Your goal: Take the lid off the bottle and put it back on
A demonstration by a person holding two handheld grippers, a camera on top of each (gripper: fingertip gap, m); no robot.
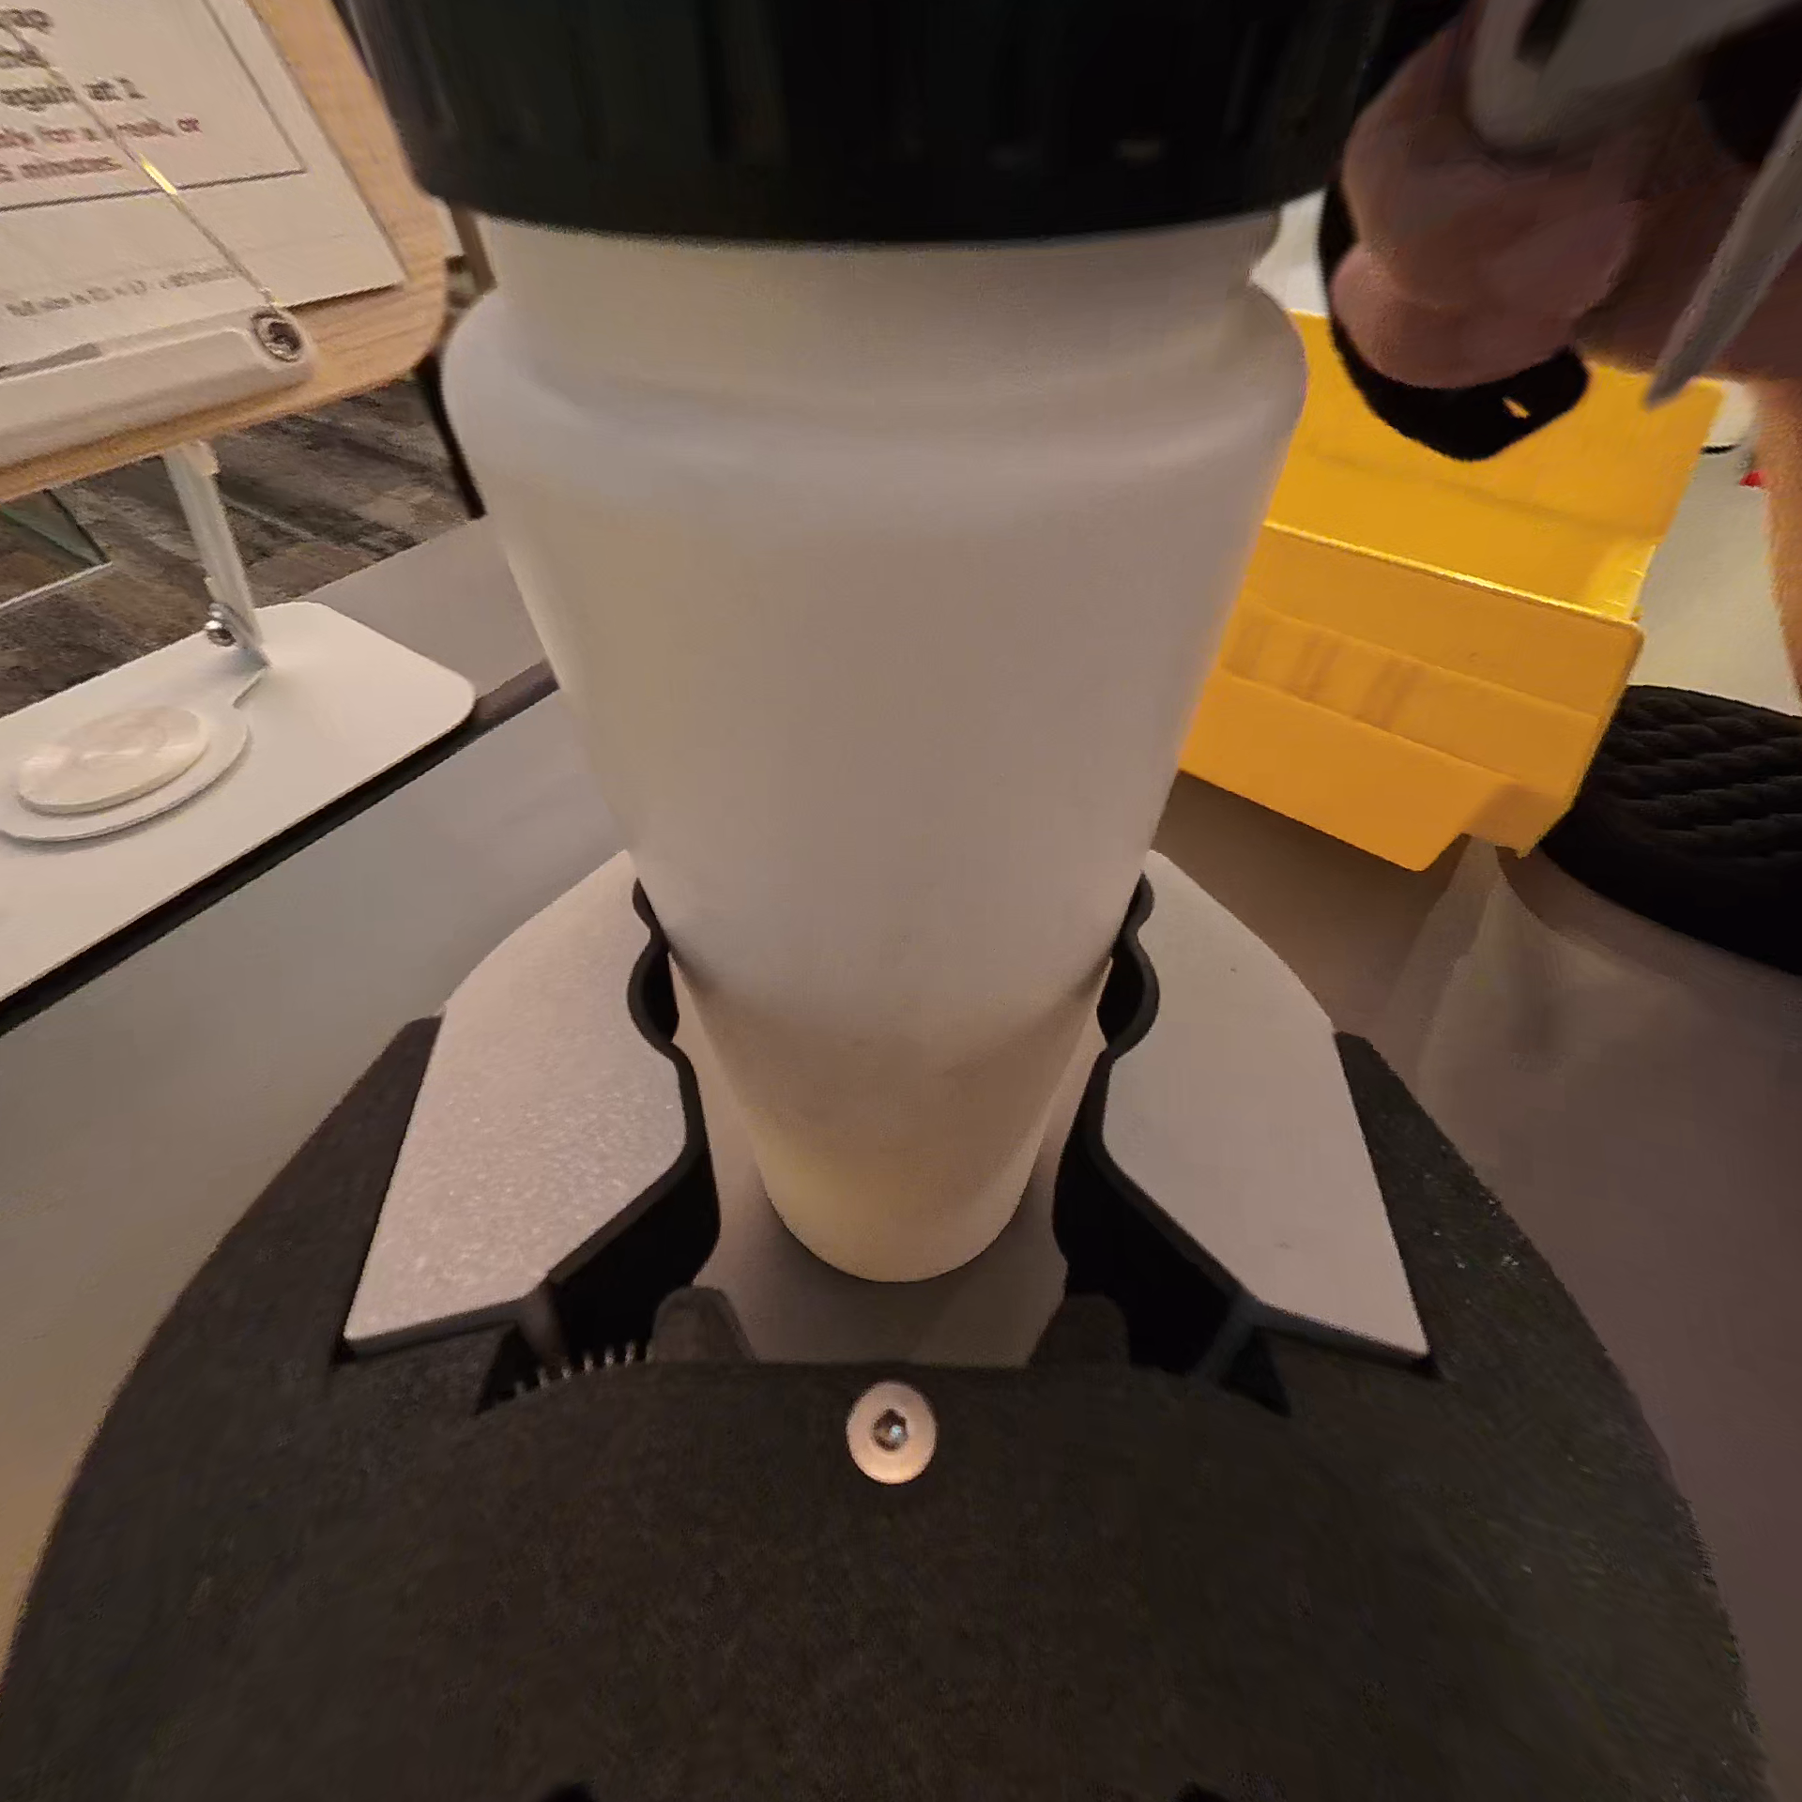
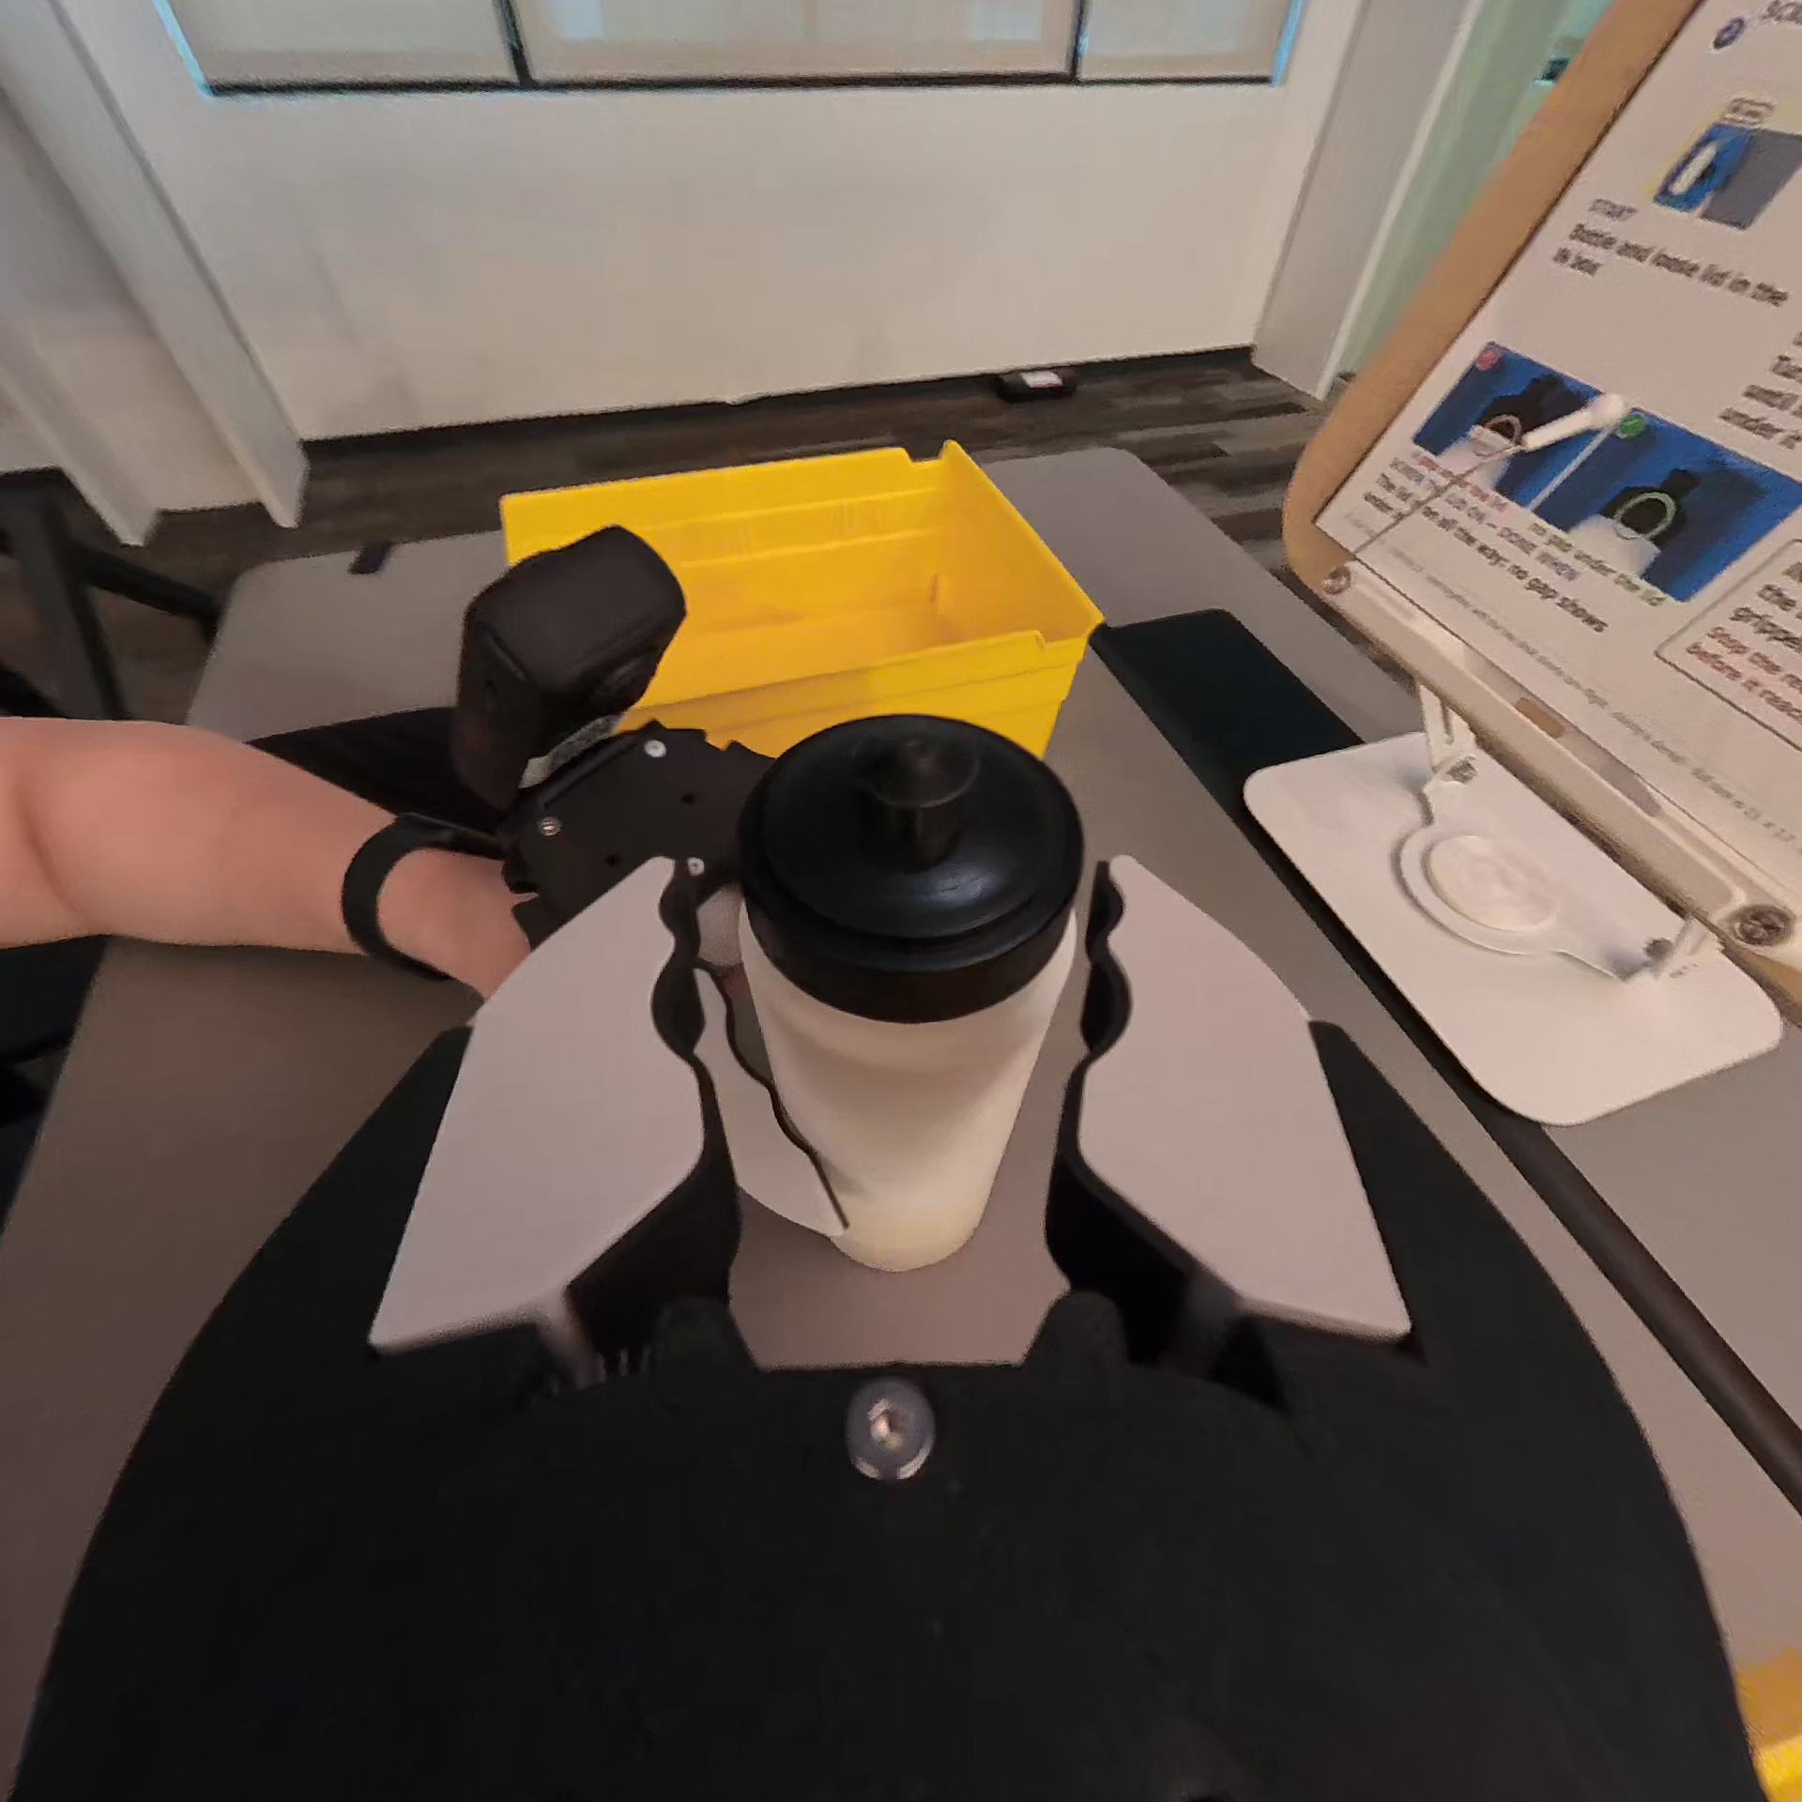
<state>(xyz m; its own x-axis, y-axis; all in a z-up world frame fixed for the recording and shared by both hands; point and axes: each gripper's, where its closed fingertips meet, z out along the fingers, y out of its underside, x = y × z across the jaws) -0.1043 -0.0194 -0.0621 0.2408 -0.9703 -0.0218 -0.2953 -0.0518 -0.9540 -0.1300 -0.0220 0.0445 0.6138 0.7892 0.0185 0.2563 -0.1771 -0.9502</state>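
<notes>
A white, translucent bottle (image 2: 878,1102) is stood upright on the grey table (image 2: 293,1073), its body narrowed below a rounded shoulder, and is capped by a black round lid (image 2: 912,868) with a raised central spout, seated fully on the neck.

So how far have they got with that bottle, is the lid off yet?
Not as far as these views show. The black lid sits on the white bottle, which stands on the table. In hand: the left gripper clamps the bottle low down, and the right gripper, fingers open, flanks it just below the lid. Whether the lid has already been off and replaced cannot be told.
</notes>
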